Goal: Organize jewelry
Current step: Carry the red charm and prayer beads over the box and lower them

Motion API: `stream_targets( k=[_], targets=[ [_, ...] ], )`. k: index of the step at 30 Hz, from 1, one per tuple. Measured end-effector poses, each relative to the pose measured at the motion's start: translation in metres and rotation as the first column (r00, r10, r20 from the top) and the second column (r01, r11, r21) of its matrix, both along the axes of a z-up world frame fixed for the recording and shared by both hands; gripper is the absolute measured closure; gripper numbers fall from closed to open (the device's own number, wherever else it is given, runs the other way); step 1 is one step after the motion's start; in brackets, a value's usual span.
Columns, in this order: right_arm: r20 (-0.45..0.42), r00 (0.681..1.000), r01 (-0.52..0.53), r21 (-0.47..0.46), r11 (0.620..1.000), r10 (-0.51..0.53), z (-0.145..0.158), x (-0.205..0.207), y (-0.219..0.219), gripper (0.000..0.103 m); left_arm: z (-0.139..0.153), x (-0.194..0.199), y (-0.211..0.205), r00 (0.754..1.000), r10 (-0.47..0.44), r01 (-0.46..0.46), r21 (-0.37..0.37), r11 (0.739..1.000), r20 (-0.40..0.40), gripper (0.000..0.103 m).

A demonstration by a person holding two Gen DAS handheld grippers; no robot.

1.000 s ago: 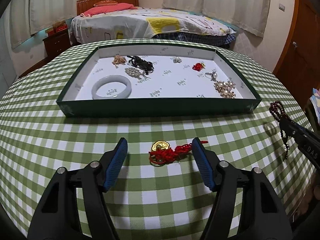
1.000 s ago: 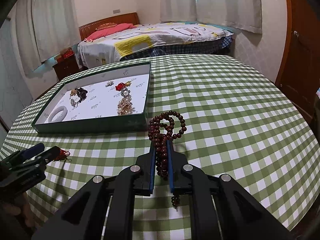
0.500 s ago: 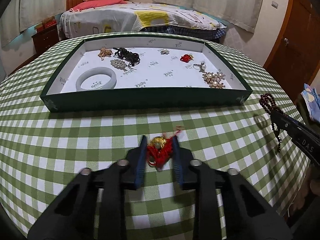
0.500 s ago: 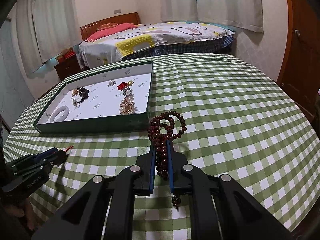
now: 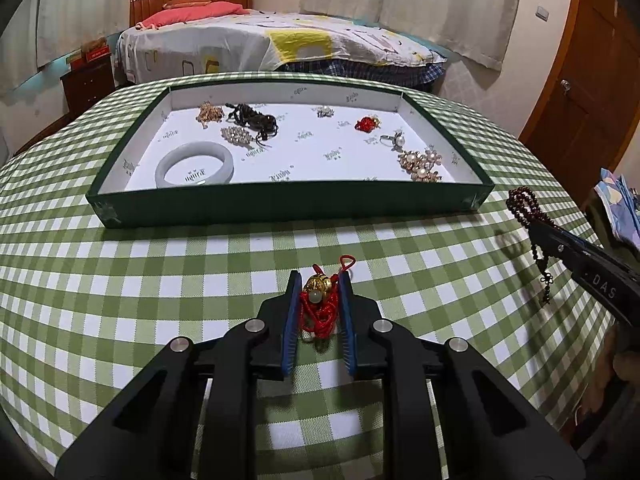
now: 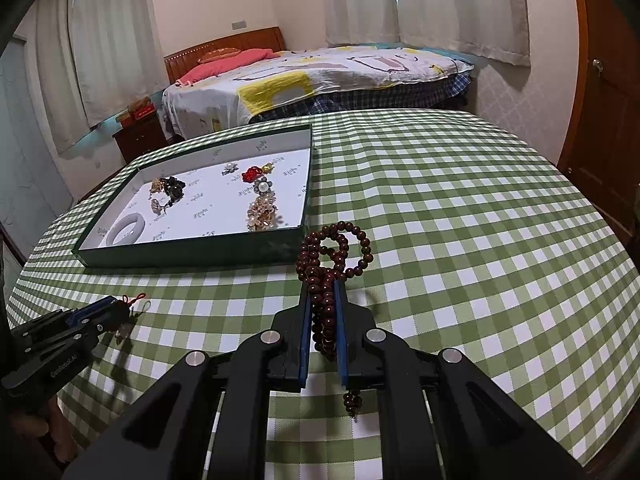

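Observation:
A red cord charm with a gold piece [image 5: 318,304] sits between the blue pads of my left gripper [image 5: 320,280]. The jaws are still closing and the pads press on its sides, just above the checked tablecloth and in front of the green tray [image 5: 280,204]. My right gripper [image 6: 323,292] is shut on a string of dark brown beads [image 6: 340,248]. Loops stick up past the fingertips and a tail hangs below. It hovers near the tray's [image 6: 192,252] right front corner. In the right wrist view the left gripper [image 6: 120,308] shows at the lower left.
The white-lined tray holds a pale jade bangle [image 5: 195,164], a pearl cluster [image 5: 420,164], a red ornament [image 5: 367,123], a dark bead strand [image 5: 256,118] and other small pieces. Behind the round table are a bed [image 5: 280,40] and a nightstand; a wooden door [image 5: 592,92] is at the right.
The left jaws went from wide apart to tight around the red charm, bunching its cord. The right gripper and its beads stayed put.

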State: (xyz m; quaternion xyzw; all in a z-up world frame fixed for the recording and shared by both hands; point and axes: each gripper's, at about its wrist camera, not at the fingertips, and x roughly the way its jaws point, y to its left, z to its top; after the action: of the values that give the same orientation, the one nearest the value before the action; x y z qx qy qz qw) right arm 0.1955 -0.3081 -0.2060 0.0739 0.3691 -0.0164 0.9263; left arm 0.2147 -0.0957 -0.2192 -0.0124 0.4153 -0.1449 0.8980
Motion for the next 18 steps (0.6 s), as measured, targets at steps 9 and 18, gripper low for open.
stream_targets(
  k=[9, 18],
  targets=[
    [0.053, 0.998, -0.046, 0.015, 0.999, 0.045, 0.015, -0.002, 0.013, 0.092, 0.032, -0.005, 0.005, 0.998, 0.008, -0.006, -0.024, 1.000, 0.058, 0.085],
    [0.140, 0.986, -0.098, 0.036, 0.995, 0.092, 0.050, 0.011, 0.029, 0.092, 0.078, 0.002, 0.009, 0.984, 0.013, -0.002, -0.065, 0.998, 0.175, 0.085]
  ],
)
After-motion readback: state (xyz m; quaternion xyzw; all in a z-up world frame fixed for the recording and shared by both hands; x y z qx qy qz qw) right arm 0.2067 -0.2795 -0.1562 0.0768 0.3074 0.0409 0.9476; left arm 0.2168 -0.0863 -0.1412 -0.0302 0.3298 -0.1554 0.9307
